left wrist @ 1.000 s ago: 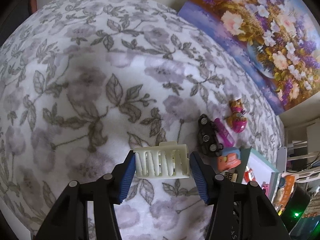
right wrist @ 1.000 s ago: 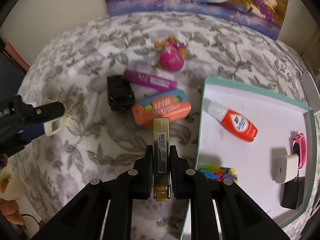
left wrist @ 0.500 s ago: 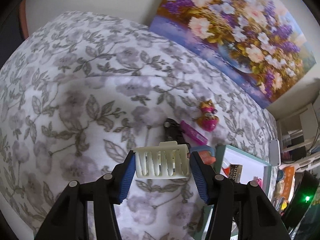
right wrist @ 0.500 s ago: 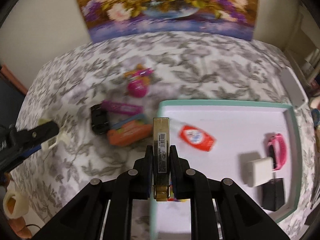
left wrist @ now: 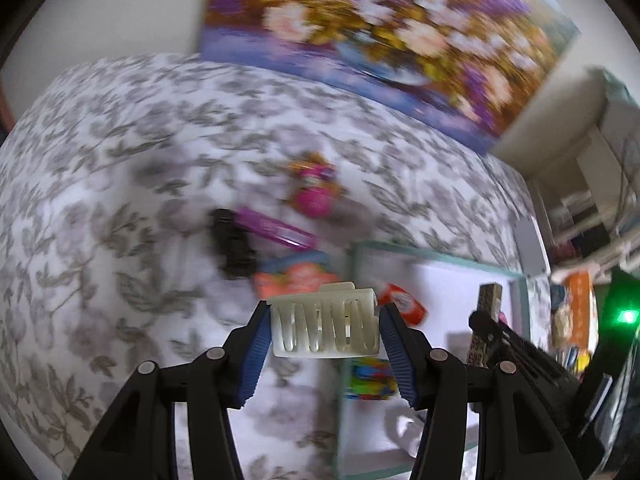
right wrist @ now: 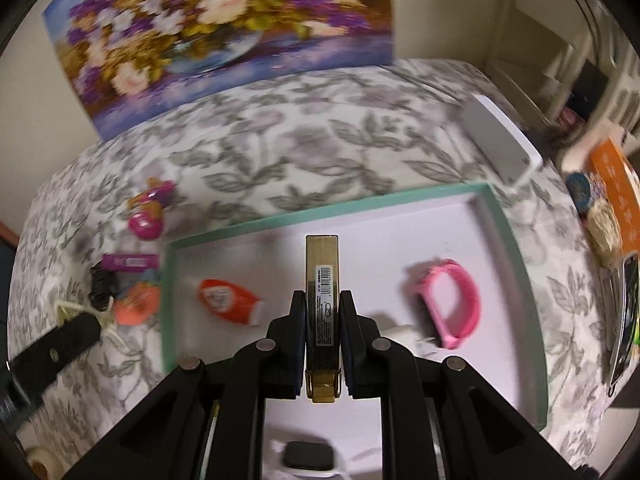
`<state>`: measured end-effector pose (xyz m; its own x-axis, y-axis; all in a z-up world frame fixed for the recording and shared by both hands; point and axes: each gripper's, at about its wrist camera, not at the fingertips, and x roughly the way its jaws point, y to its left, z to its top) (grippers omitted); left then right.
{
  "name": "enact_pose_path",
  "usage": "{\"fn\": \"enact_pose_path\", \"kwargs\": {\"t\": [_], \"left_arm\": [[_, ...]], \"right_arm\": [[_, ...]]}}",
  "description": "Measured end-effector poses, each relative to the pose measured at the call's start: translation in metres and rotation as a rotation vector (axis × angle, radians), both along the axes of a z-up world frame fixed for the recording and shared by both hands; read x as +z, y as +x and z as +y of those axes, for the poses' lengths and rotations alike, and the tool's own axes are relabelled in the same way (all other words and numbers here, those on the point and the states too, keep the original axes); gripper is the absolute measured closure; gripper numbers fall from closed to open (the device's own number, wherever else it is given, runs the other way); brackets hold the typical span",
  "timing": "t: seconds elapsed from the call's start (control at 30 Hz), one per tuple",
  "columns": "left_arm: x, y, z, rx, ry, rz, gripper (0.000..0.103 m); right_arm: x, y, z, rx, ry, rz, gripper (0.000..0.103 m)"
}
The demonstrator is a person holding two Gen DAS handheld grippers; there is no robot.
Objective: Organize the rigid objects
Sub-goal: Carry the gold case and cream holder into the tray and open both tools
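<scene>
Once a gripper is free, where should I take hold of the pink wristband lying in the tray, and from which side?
Judging from the right wrist view, the pink wristband lies flat as an open loop in the tray. Come from above and pinch one strap across its width, one finger inside the loop, one outside. The far curved strap looks best: the near end sits close to a white block.

A cream plastic hair clip (left wrist: 325,323) is looking smooth and faintly glossy. The gold case (right wrist: 321,276) is shining like metal. Leaf-printed cloth (right wrist: 304,148) is lying matt; the pink band (right wrist: 454,298) is looking rubbery.
</scene>
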<state>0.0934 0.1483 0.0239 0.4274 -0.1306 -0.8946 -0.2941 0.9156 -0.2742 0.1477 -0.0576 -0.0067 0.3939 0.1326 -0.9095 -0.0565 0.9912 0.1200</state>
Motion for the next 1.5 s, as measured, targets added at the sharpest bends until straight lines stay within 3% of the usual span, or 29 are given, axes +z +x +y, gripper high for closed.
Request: {"fn": "enact_pose_path", "kwargs": {"t": [0.23,0.4,1.1,1.5], "left_arm": [[-0.013,0.011,-0.046,-0.081,-0.008,0.035,0.046],[-0.019,0.014,-0.063,-0.11,0.036,0.044,0.046],[-0.052,0.027,-0.09,-0.172,0.138,0.109,0.045],[-0.059,0.026,-0.09,-0.172,0.144,0.135,0.042]], "right_arm": [[0.004,0.002,-0.03,-0.054,0.018,-0.03,0.087],[0.004,0.003,-0.031,-0.06,0.035,-0.039,0.087],[-0.014,0.007,-0.018,-0.026,0.025,0.002,0.087],[-0.02,0.006,-0.019,-0.027,0.01,0.034,0.087]]}}
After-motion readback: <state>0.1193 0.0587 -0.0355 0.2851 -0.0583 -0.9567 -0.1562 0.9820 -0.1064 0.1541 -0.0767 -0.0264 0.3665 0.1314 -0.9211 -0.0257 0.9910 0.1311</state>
